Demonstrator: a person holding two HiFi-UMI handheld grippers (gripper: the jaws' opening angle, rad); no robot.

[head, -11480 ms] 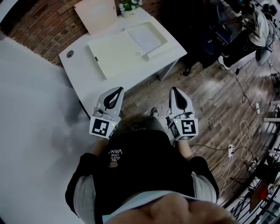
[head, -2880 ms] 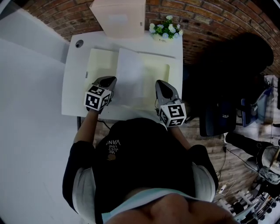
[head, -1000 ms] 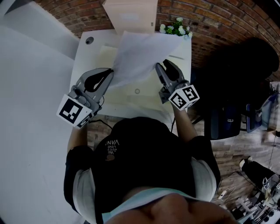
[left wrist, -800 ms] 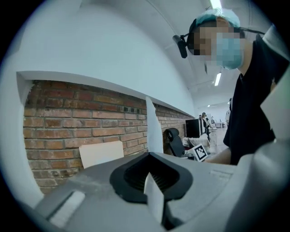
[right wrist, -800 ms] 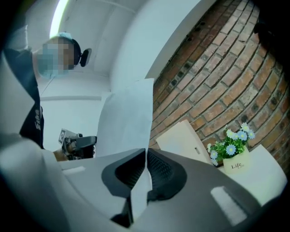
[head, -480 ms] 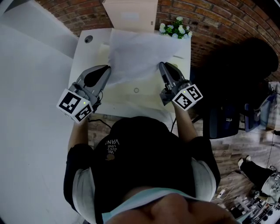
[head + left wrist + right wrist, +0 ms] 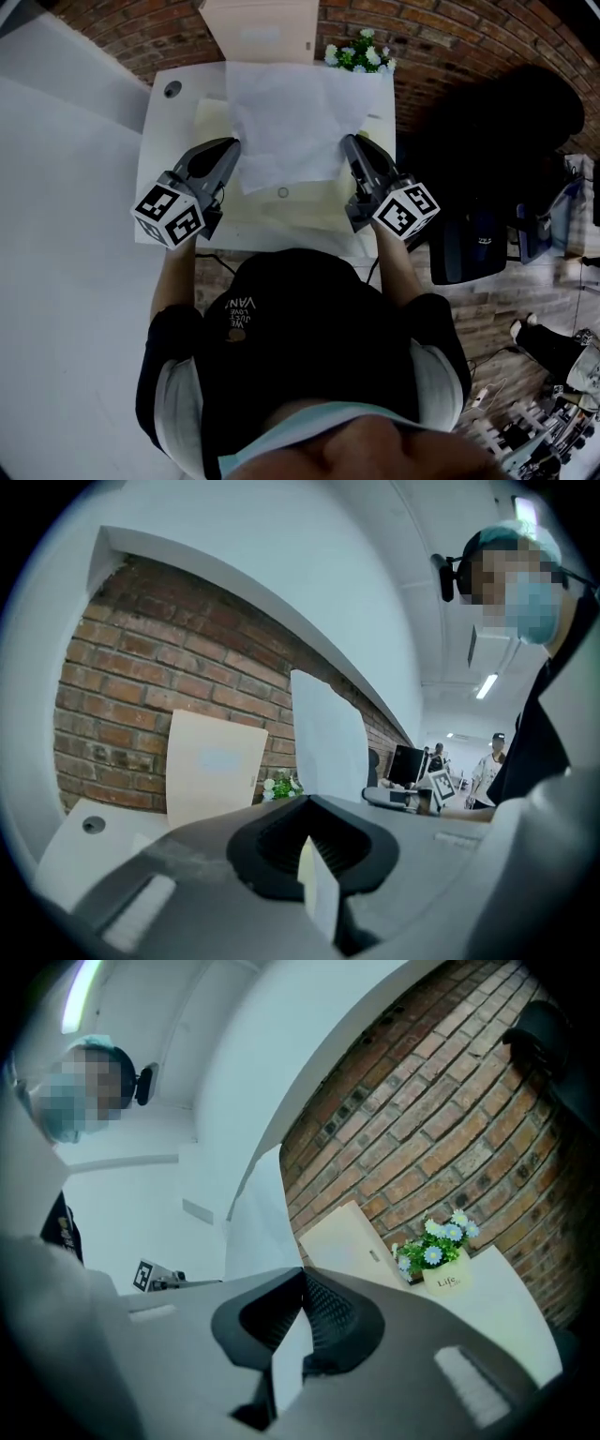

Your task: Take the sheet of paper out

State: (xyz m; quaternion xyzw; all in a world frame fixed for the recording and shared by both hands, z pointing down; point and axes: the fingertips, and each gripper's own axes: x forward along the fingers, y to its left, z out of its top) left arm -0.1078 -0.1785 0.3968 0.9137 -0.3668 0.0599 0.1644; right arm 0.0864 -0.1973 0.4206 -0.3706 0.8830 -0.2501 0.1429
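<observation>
While our left gripper (image 7: 231, 148) and right gripper (image 7: 349, 142) clench opposite sides of the sheet of paper (image 7: 293, 122), it hangs upper centre. We hold it over the surface (image 7: 157, 141).

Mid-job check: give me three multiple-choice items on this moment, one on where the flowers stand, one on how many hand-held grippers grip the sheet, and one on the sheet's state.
1. Where on the table do the flowers stand?
A. near edge
B. far edge, by the brick wall
C. middle

2. How many hand-held grippers grip the sheet?
A. none
B. one
C. two

3. The sheet is:
A. held up off the table
B. lying flat on the table
C. crumpled into a ball

Answers:
1 B: the head view shows them at the table's far edge, next to the wall.
2 C: the left hand-held gripper and the right hand-held gripper each have their jaws shut on an edge of it.
3 A: in both gripper views it rises from the jaws.
</observation>
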